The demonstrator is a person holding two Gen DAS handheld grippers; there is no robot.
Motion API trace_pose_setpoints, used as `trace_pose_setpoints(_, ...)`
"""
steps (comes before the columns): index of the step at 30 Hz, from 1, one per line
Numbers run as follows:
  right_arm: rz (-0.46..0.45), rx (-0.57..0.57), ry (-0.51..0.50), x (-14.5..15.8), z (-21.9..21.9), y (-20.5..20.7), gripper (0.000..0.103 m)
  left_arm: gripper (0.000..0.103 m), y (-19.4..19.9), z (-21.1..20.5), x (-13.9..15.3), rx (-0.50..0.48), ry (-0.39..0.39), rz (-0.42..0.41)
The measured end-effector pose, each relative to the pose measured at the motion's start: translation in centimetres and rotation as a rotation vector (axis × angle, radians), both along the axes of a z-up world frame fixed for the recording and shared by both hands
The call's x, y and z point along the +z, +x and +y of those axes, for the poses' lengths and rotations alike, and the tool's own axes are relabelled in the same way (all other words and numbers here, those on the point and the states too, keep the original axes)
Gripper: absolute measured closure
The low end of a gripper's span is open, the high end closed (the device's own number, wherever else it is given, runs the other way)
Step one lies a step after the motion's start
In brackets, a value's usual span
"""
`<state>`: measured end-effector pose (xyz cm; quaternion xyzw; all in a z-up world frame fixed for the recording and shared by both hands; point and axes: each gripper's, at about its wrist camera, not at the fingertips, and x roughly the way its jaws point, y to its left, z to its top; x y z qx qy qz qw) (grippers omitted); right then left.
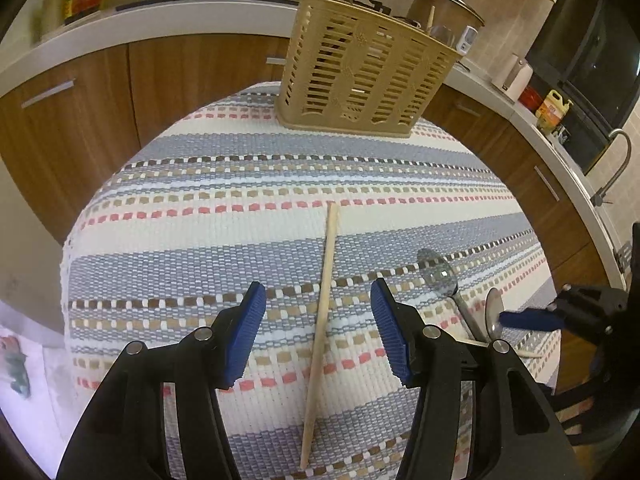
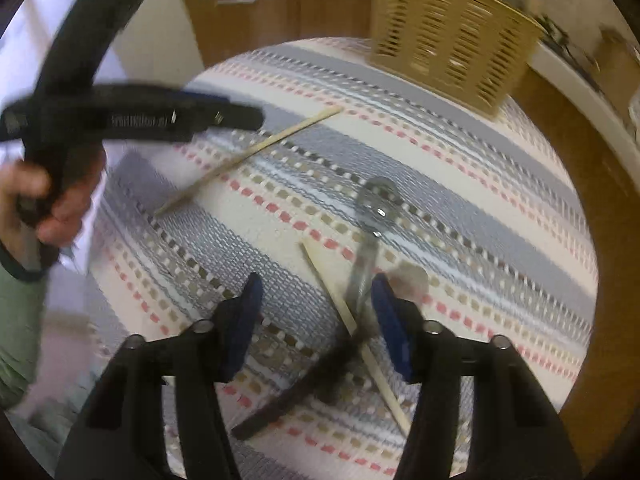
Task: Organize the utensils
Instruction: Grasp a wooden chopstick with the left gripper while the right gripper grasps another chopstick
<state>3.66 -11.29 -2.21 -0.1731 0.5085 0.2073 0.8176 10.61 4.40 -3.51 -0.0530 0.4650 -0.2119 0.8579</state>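
A tan slotted utensil basket (image 1: 360, 76) stands at the far edge of the striped table (image 1: 200, 208); it also shows in the right wrist view (image 2: 448, 36). My left gripper (image 1: 318, 336) is open, and a wooden chopstick (image 1: 322, 320) lies on the cloth between its jaws. My right gripper (image 2: 316, 324) is open above a metal spoon with a dark handle (image 2: 372, 216) that crosses a second chopstick (image 2: 352, 328). The spoon (image 1: 438, 276) also shows in the left wrist view, beside a second spoon (image 1: 494, 312). The first chopstick (image 2: 248, 156) lies further left.
Wooden cabinets (image 1: 100, 92) and a white counter (image 1: 160, 16) curve round the table. A pot (image 1: 440, 4), bottles (image 1: 554, 110) and a tap (image 1: 616, 164) stand on the counter. The right gripper's blue finger (image 1: 532, 318) shows at the right of the left wrist view.
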Motion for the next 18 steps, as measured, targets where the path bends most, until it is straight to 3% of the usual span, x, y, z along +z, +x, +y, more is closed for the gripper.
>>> trace_pose_setpoints(4, 0.024, 0.026, -0.047, -1.4, 0.8, 1.1, 0.074, 0.052, 0.0, 0.2, 0.0, 0.001, 0.020, 0.009)
trace_pose_setpoints(6, 0.024, 0.040, -0.063, -1.9, 0.9, 1.5, 0.089, 0.052, 0.1, 0.1, 0.0, -0.003, 0.023, 0.011)
trace_pose_setpoints(8, 0.006, 0.047, -0.071, -1.9, 1.0, 2.0, 0.096, 0.053, 0.3, -0.2, -0.2, -0.004, 0.036, 0.015)
trace_pose_setpoints(12, -0.031, 0.026, -0.015, -1.0, 0.1, 3.4, 0.098, 0.056, 0.8, -1.1, -0.6, -0.011, 0.053, 0.025)
trace_pose_setpoints(18, -0.066, -0.114, 0.054, 0.6, -4.1, 6.5, 0.098, 0.059, 2.3, -2.7, -1.2, -0.011, 0.099, 0.036)
